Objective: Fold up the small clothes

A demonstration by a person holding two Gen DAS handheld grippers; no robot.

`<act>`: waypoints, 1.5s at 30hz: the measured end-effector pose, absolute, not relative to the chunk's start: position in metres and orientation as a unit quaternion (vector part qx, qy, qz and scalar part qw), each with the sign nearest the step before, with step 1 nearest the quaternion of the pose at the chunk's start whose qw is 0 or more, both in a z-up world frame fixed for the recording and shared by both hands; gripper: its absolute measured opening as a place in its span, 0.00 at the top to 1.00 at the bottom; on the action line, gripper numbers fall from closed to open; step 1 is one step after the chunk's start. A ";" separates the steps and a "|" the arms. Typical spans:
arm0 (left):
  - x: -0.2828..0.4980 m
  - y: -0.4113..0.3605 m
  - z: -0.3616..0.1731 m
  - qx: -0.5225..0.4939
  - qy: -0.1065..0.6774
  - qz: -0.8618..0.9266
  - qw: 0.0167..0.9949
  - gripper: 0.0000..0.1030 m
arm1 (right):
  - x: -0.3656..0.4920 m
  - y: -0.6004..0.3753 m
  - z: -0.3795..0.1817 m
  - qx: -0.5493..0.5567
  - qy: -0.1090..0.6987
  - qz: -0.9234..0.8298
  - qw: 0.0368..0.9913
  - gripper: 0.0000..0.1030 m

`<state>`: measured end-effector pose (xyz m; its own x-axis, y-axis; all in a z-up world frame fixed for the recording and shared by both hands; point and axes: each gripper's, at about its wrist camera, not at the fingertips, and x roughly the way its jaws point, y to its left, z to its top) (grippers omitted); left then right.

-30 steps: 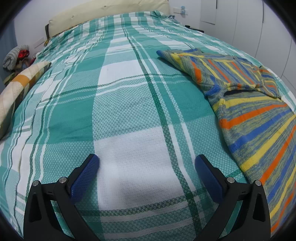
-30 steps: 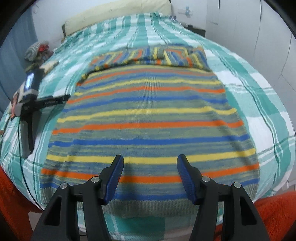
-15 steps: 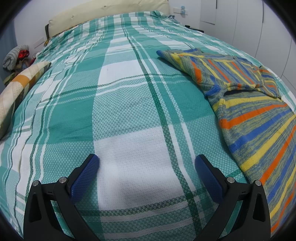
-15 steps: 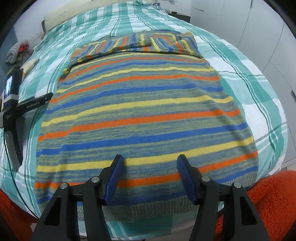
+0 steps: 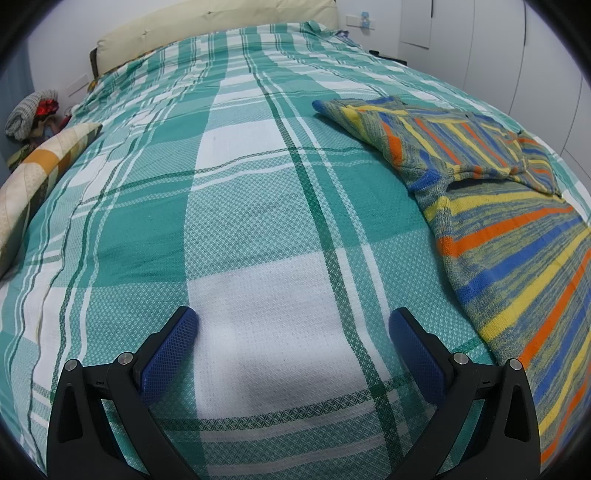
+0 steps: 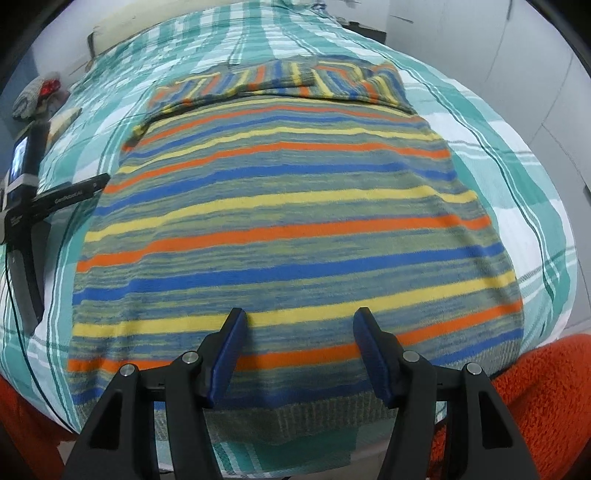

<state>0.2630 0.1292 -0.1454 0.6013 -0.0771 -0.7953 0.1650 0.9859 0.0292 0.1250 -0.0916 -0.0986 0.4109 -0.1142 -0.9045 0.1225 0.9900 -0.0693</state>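
Observation:
A striped knit sweater (image 6: 288, 206) in blue, yellow, orange and grey lies flat on the bed, sleeves folded across its far end. My right gripper (image 6: 299, 321) hovers open over its near hem with nothing between the blue pads. In the left wrist view the sweater (image 5: 517, 236) fills the right side. My left gripper (image 5: 293, 325) stands wide open over bare bedspread, left of the sweater, holding nothing. That left gripper also shows in the right wrist view as a black tool (image 6: 29, 199) resting at the bed's left edge.
A green and white plaid bedspread (image 5: 236, 192) covers the bed. A cream headboard cushion (image 5: 207, 29) lies at the far end, a checked pillow (image 5: 33, 173) at the left. Orange fluffy fabric (image 6: 535, 398) lies at the near edge. White cabinets (image 5: 517, 48) stand to the right.
The right gripper has tipped further down and drawn closer over the sweater, which now fills more of its view. The left gripper has not moved.

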 end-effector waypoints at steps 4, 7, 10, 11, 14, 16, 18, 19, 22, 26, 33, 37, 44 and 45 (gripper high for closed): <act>0.263 0.129 -0.145 0.050 0.441 -0.068 0.893 0.00 | 0.122 -0.090 -0.094 0.005 0.532 -0.066 0.844 0.42; 0.263 0.129 -0.145 0.050 0.441 -0.068 0.893 0.00 | 0.118 -0.091 -0.094 0.006 0.532 -0.067 0.844 0.42; 0.263 0.129 -0.145 0.050 0.441 -0.068 0.893 0.00 | 0.117 -0.096 -0.097 0.018 0.535 -0.072 0.841 0.42; 0.263 0.129 -0.145 0.050 0.441 -0.068 0.893 0.00 | 0.117 -0.098 -0.098 0.020 0.535 -0.073 0.842 0.42; 0.263 0.129 -0.145 0.050 0.441 -0.068 0.893 0.00 | 0.119 -0.100 -0.099 0.022 0.534 -0.070 0.842 0.42; 0.263 0.129 -0.145 0.050 0.441 -0.068 0.893 0.00 | 0.120 -0.101 -0.102 0.024 0.536 -0.068 0.841 0.42; 0.263 0.129 -0.145 0.050 0.441 -0.068 0.893 0.00 | 0.122 -0.101 -0.105 0.027 0.537 -0.068 0.840 0.40; 0.263 0.129 -0.145 0.050 0.441 -0.068 0.893 0.00 | 0.123 -0.102 -0.105 0.028 0.537 -0.068 0.841 0.40; 0.263 0.129 -0.145 0.050 0.441 -0.068 0.893 0.00 | 0.124 -0.102 -0.104 0.032 0.534 -0.067 0.842 0.39; 0.263 0.129 -0.145 0.050 0.441 -0.068 0.893 0.00 | 0.122 -0.102 -0.102 0.035 0.532 -0.068 0.843 0.39; 0.263 0.129 -0.145 0.050 0.441 -0.068 0.893 0.00 | 0.119 -0.103 -0.095 0.038 0.525 -0.069 0.848 0.39; 0.263 0.129 -0.145 0.050 0.441 -0.068 0.893 0.00 | 0.119 -0.101 -0.095 0.038 0.521 -0.061 0.850 0.39; 0.263 0.129 -0.145 0.050 0.441 -0.068 0.893 0.00 | 0.115 -0.098 -0.092 0.024 0.518 -0.053 0.854 0.39; 0.263 0.129 -0.145 0.050 0.441 -0.068 0.893 0.00 | 0.115 -0.099 -0.092 0.025 0.519 -0.055 0.853 0.39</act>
